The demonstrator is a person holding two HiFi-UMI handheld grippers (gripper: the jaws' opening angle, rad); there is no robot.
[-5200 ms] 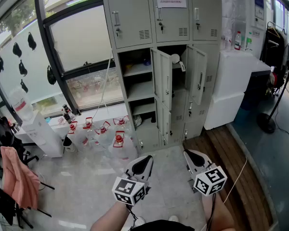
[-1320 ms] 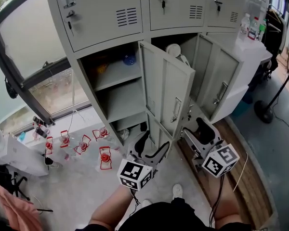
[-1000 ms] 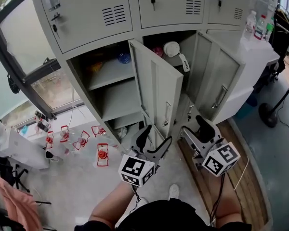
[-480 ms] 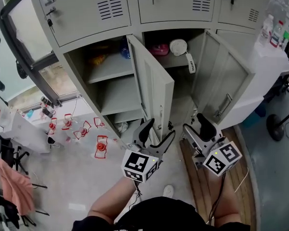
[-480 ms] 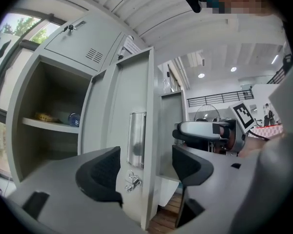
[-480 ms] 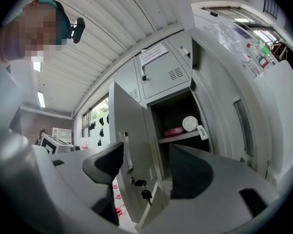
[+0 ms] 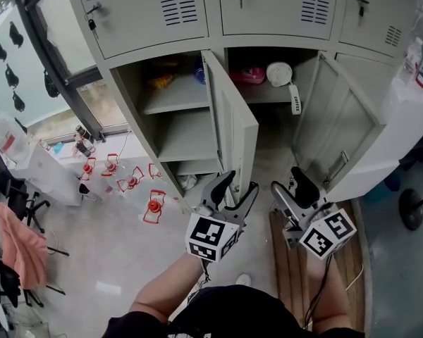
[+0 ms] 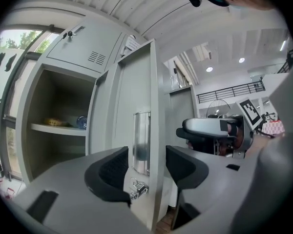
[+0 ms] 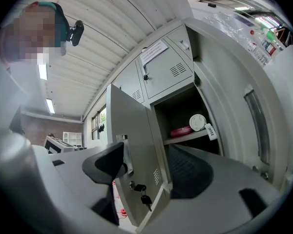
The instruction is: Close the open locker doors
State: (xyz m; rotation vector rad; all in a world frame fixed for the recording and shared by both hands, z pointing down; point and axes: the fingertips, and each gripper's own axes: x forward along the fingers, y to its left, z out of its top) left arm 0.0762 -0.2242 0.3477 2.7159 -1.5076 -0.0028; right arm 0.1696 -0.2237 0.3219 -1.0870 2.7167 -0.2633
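A grey locker bank [image 7: 155, 13] fills the head view, with two doors open. The left open door [image 7: 233, 125] swings out toward me. Its free edge and metal handle [image 8: 140, 140] stand between the fingers of my left gripper [image 7: 236, 186] [image 8: 147, 168]. Those jaws have just been closing and sit close on either side of the door, with slim gaps still showing. To its right my right gripper [image 7: 289, 183] [image 9: 146, 172] is open and holds nothing; that door's keys [image 9: 144, 196] hang in front of it. The right open door [image 7: 338, 129] stands further right, untouched.
The open compartments hold a white round thing [image 7: 278, 72], a pink item [image 7: 248, 74] and small items on a shelf [image 7: 176, 94]. Several red-handled bottles [image 7: 155, 206] lie on the floor at left. A white counter [image 7: 416, 104] and a wooden step [image 7: 338, 259] are at right.
I have come up close to the lockers. Both grippers moved forward to the left open door, and the left jaws narrowed around its edge. The doors have not swung.
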